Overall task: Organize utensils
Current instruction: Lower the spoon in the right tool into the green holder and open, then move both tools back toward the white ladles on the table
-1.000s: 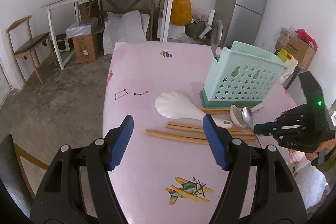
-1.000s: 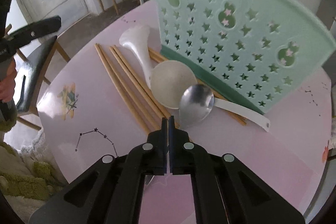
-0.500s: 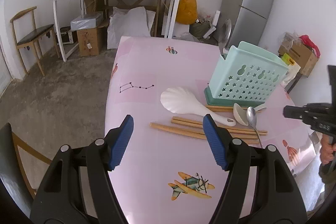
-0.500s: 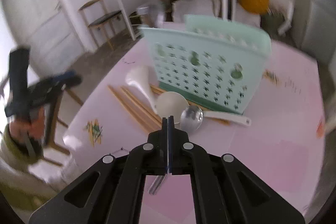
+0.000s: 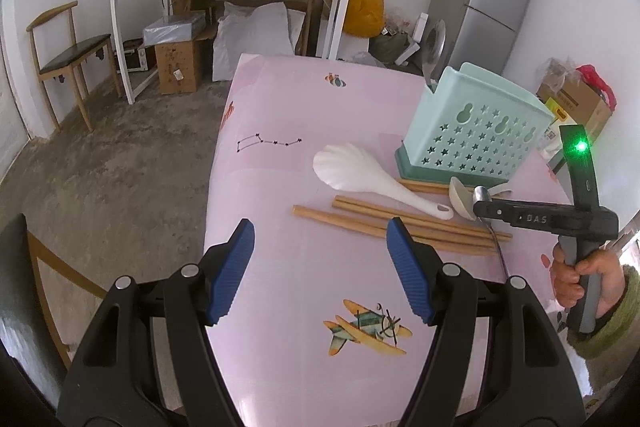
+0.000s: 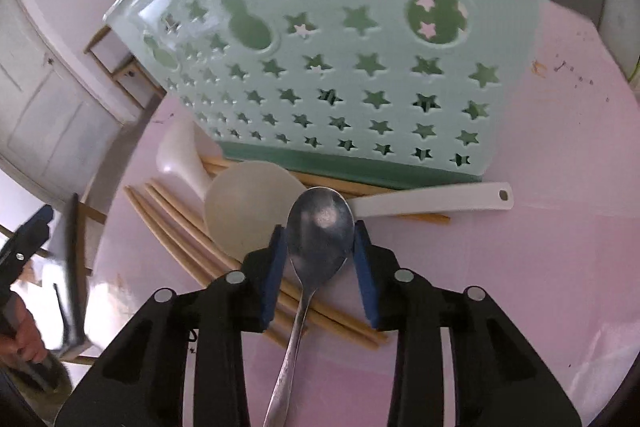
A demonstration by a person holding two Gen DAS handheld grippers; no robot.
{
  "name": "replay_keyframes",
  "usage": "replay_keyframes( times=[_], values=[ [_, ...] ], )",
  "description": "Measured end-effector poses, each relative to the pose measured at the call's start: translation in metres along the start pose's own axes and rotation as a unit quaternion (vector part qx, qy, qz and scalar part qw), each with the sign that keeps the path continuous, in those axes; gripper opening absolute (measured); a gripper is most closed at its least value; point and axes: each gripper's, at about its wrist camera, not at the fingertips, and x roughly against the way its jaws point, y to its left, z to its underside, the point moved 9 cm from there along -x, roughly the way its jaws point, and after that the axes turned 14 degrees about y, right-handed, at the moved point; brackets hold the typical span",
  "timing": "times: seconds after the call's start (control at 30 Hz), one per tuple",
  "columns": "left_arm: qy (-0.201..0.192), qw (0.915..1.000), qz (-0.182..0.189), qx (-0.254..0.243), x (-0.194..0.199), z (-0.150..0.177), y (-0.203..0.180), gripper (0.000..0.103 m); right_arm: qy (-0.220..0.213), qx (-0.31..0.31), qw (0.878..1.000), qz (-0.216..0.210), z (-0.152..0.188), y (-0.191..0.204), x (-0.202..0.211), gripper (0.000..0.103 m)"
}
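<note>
Right gripper [image 6: 320,251], jaws opening, straddles the metal spoon [image 6: 320,223] beside the utensil basket [image 6: 340,67] for pickup; left gripper [image 5: 320,267] waits open.

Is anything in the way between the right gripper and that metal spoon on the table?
Nothing visible. The right gripper has its opening jaws on either side of the metal spoon's bowl. The white spoon and chopsticks lie beside and under it, not between.
</note>
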Motion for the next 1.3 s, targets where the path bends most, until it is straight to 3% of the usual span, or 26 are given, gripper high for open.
replay_keyframes(
  times=[0.03, 0.27, 0.57, 0.77, 0.9, 1.1, 1.3],
  values=[
    [0.001, 1.0000, 0.000, 0.001, 0.000, 0.001, 0.000, 0.065, 0.000, -0.001, 1.000, 0.003, 0.000, 0.001, -0.002, 0.017],
    [0.000, 1.0000, 0.003, -0.002, -0.001, 0.001, -0.001, 0.065, -0.016, -0.007, 1.000, -0.016, -0.001, 0.001, 0.008, 0.003],
    [0.002, 1.0000, 0.004, 0.003, -0.003, -0.001, 0.001, 0.065, -0.041, 0.010, 0.999, -0.023, 0.006, 0.005, 0.037, 0.002],
    [0.005, 1.0000, 0.001, 0.006, -0.005, -0.002, 0.004, 0.065, -0.109, 0.042, 0.993, -0.009, 0.006, 0.018, 0.105, 0.002],
    [0.008, 1.0000, 0.002, 0.005, -0.007, -0.003, 0.002, 0.065, -0.190, 0.063, 0.980, 0.006, -0.010, 0.026, 0.174, 0.002],
    [0.006, 1.0000, -0.001, 0.002, -0.004, -0.002, -0.002, 0.065, -0.325, 0.093, 0.941, 0.030, -0.051, 0.033, 0.282, 0.002],
    [0.000, 0.9999, -0.010, 0.006, 0.001, -0.001, -0.001, 0.065, -0.381, 0.091, 0.917, 0.074, -0.097, 0.018, 0.315, 0.002]
  ],
)
